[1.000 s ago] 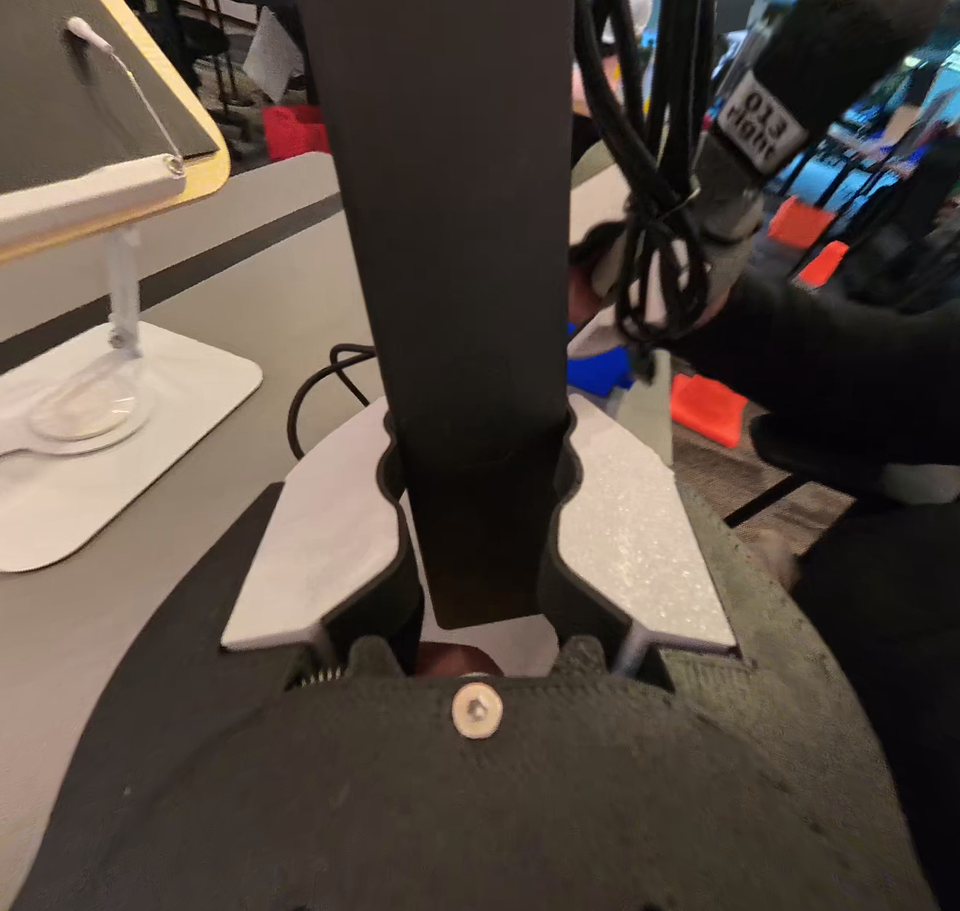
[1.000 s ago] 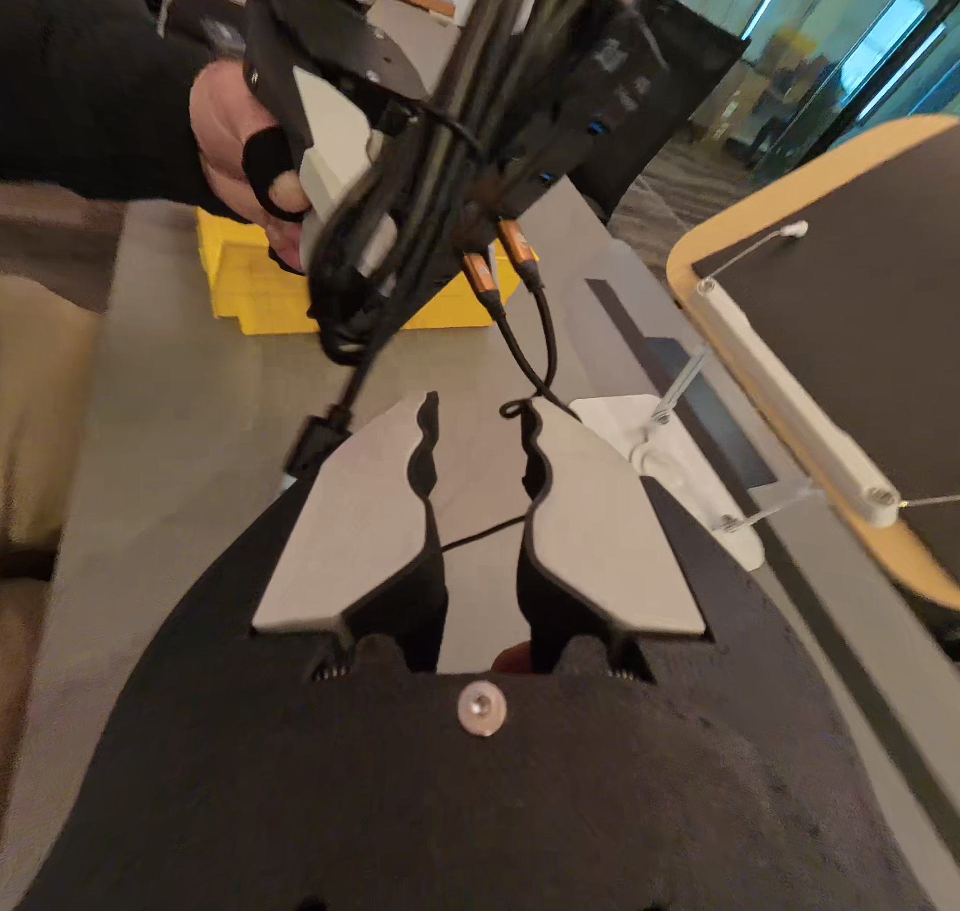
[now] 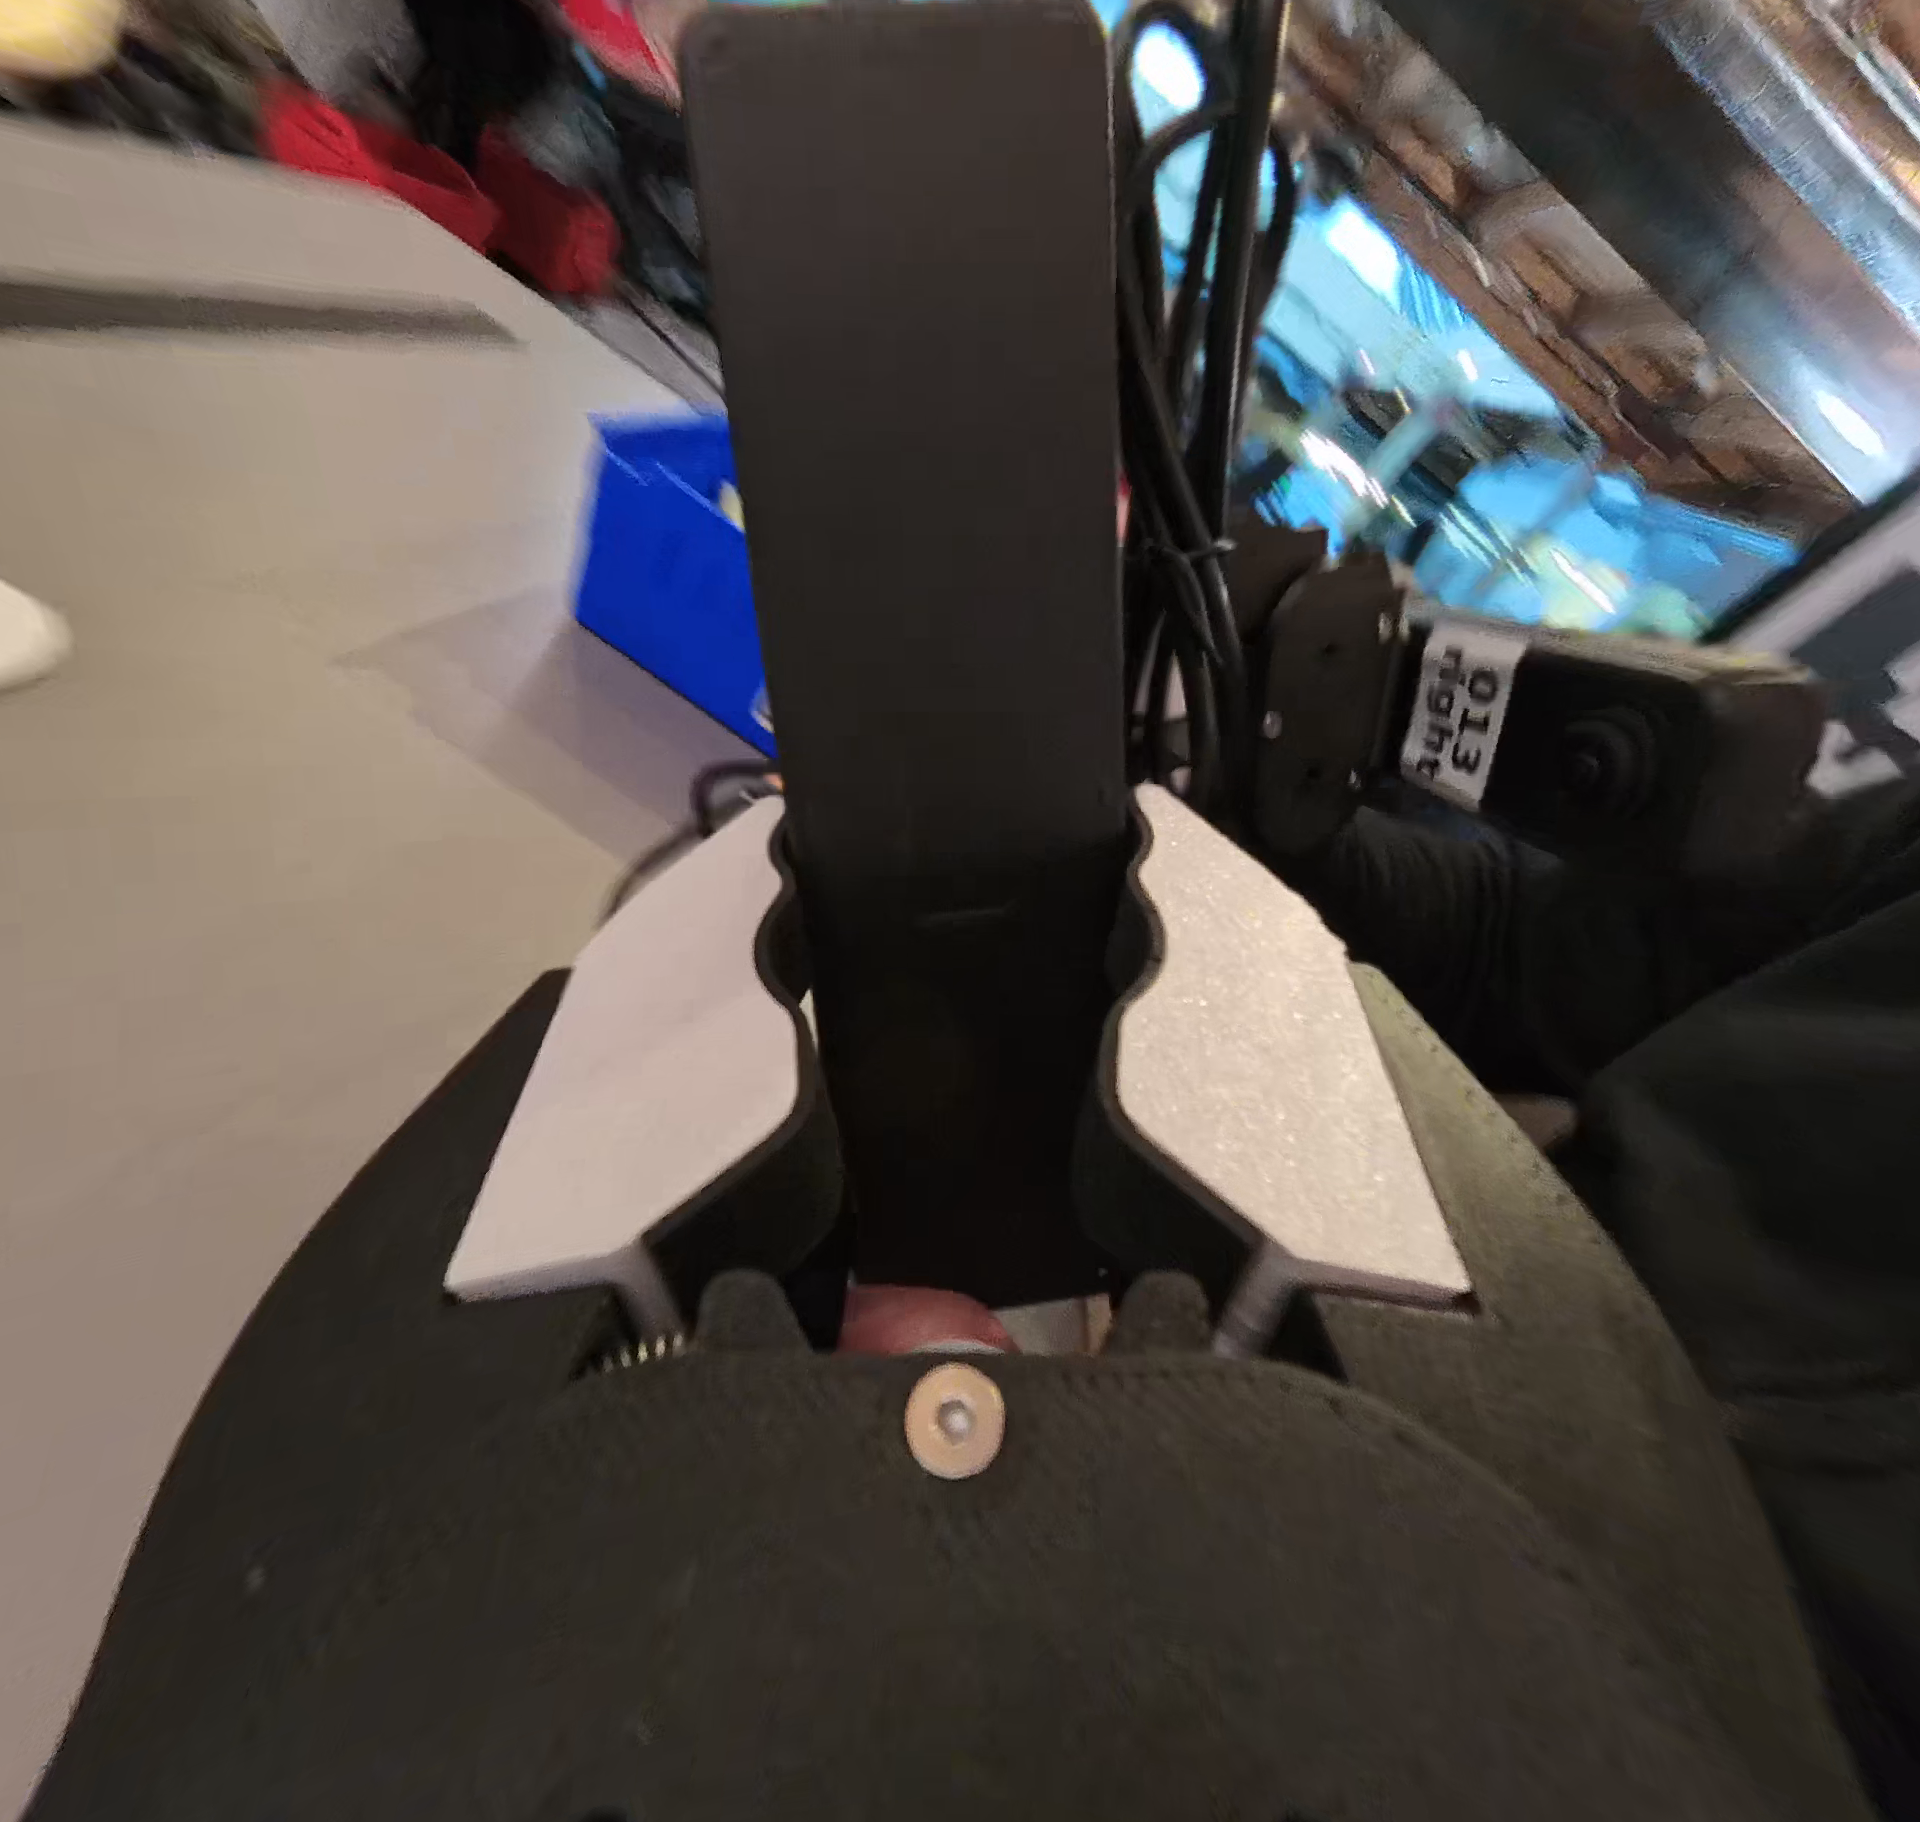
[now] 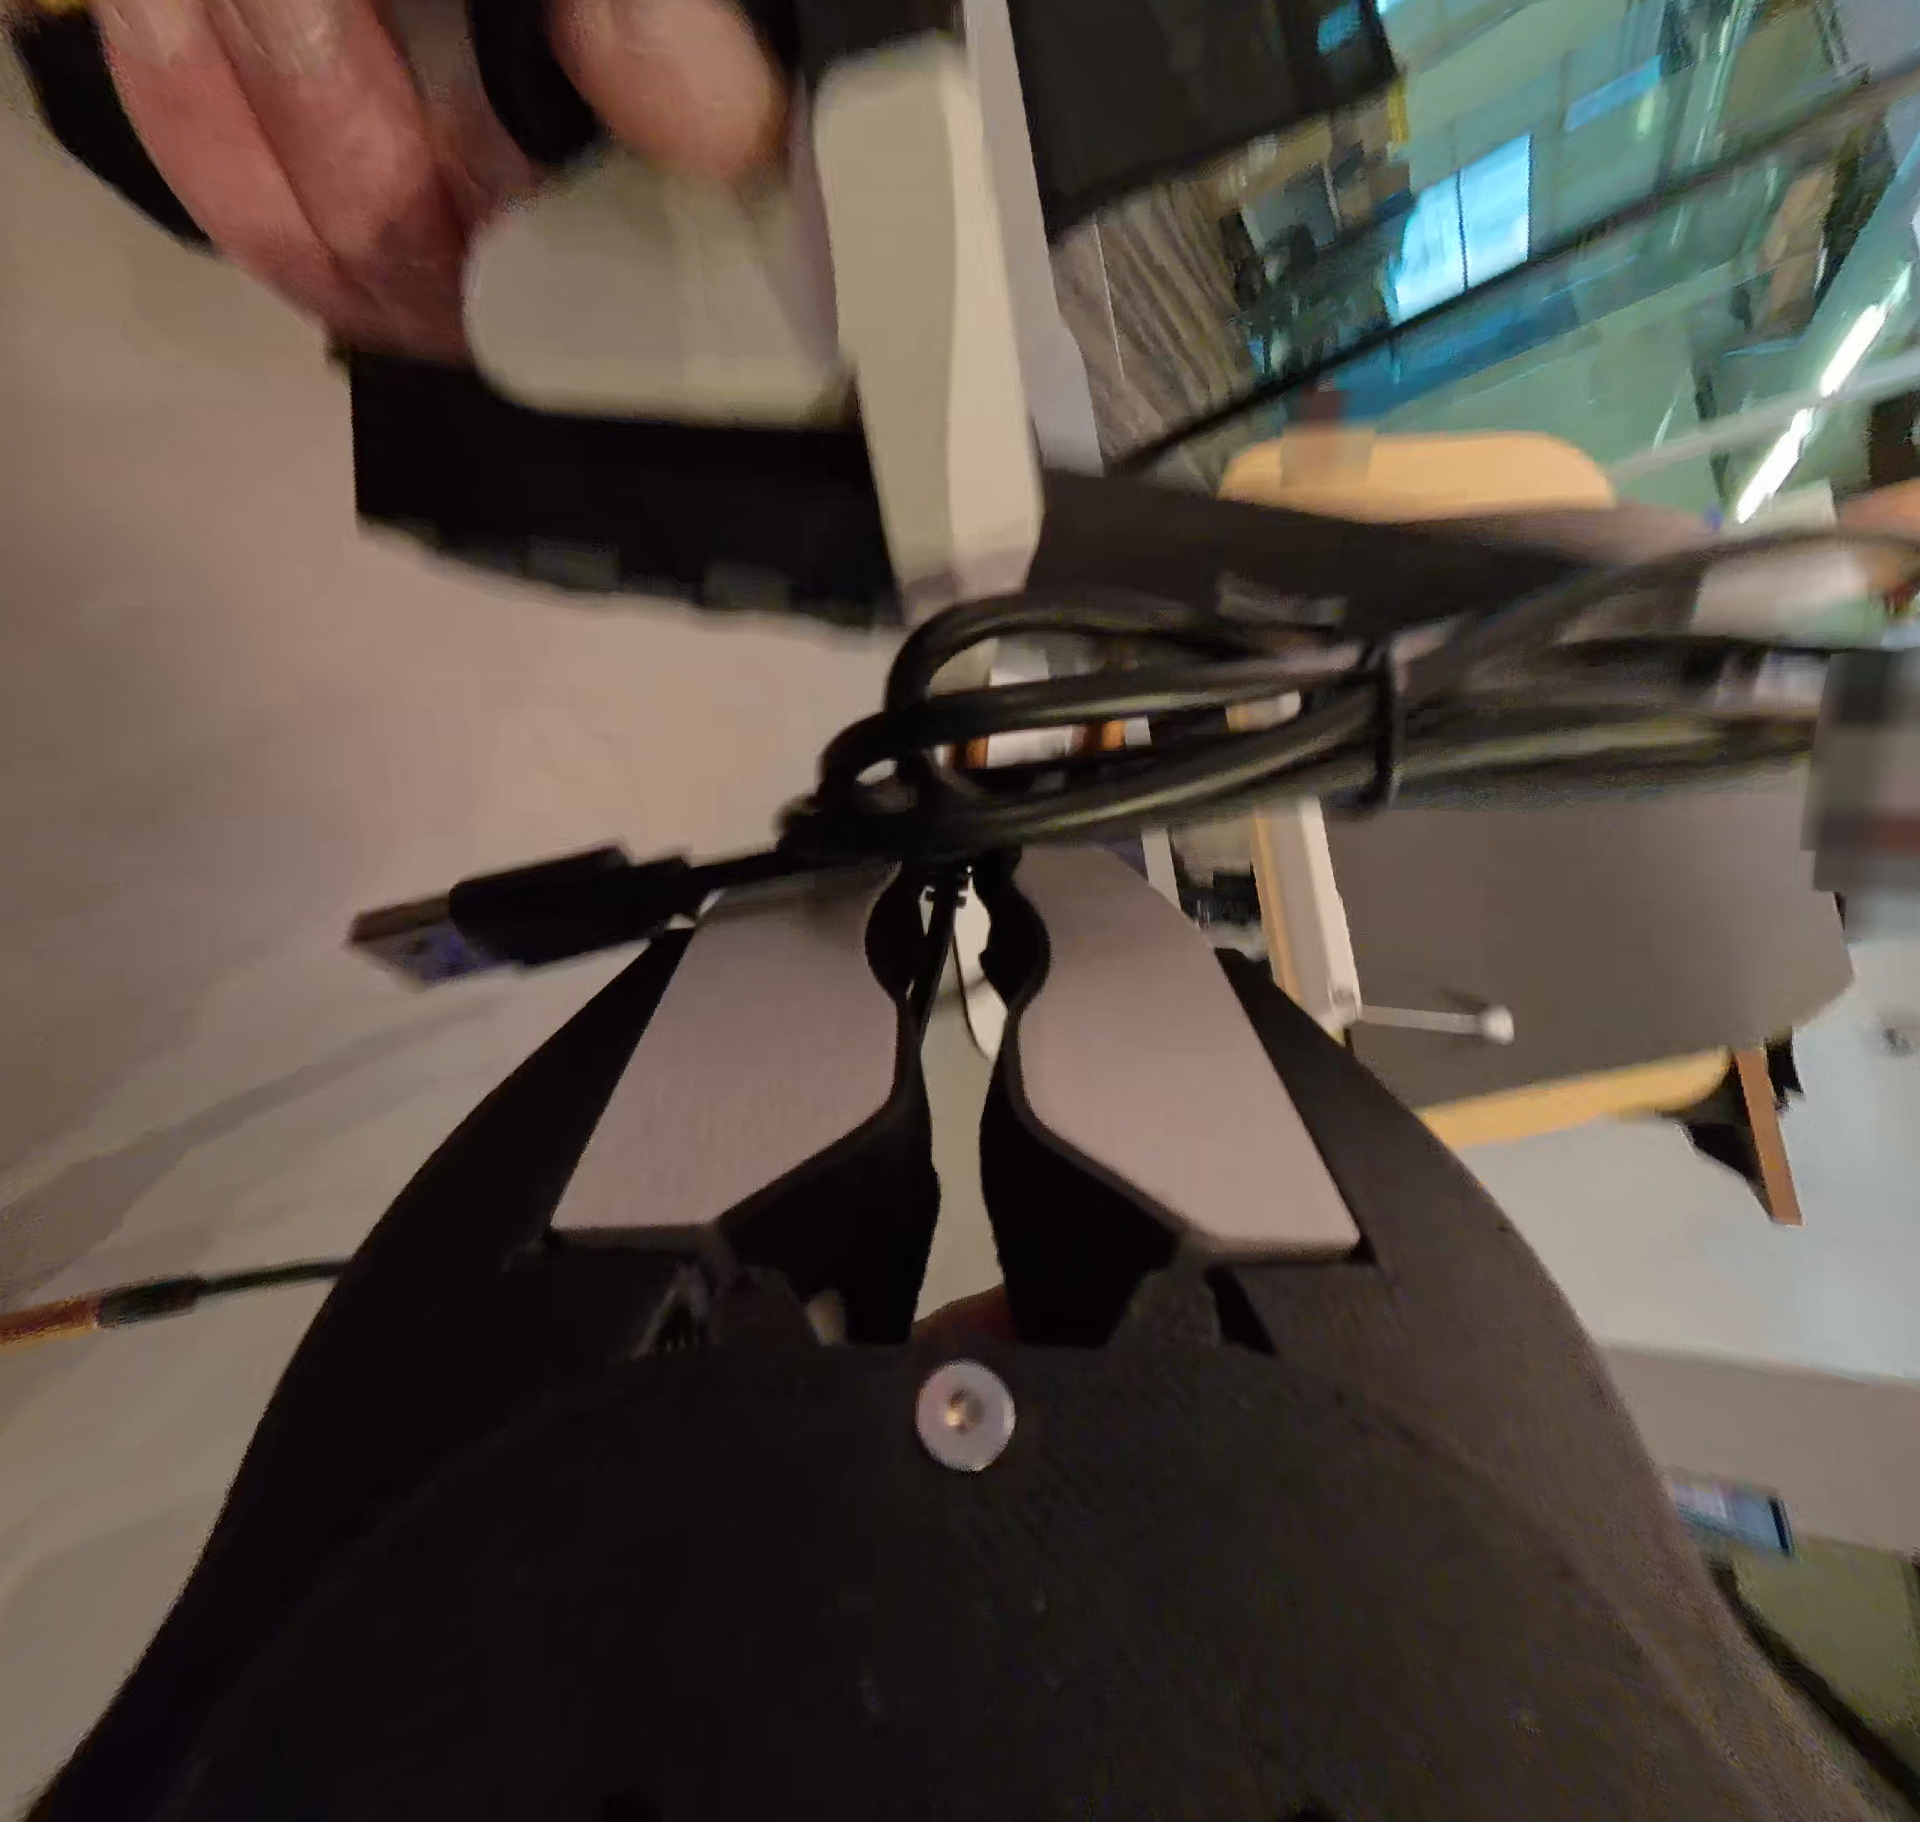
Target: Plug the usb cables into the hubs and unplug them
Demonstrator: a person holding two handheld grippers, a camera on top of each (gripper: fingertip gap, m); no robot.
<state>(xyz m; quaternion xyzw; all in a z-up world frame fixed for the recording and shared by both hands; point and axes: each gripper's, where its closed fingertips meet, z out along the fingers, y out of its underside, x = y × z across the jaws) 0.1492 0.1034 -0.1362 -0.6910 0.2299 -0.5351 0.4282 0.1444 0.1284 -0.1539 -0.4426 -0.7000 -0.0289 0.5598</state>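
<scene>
My left gripper (image 3: 956,827) is shut on a long black USB hub (image 3: 904,525) and holds it up above the table. A tied bundle of black cable (image 3: 1195,525) hangs beside the hub. In the right wrist view, the hub (image 4: 623,515) lies crosswise above my right gripper (image 4: 951,889). The cable bundle (image 4: 1195,733) crosses just over its tips, with a black USB plug (image 4: 520,915) sticking out left. The right jaws are nearly together with a thin black cable (image 4: 930,951) between them. An orange-tipped plug (image 4: 52,1320) lies loose at the left.
A grey table (image 3: 260,629) lies below, with a blue bin (image 3: 665,567) at its far edge and red items (image 3: 540,214) beyond. A black board on a white stand (image 4: 1558,941) is at the right. A person's hand (image 4: 312,110) holds the left gripper.
Both views have swung round with motion blur. The right jaws have narrowed onto a thin cable. The hub now lies crosswise close above the right gripper. An orange plug now lies loose.
</scene>
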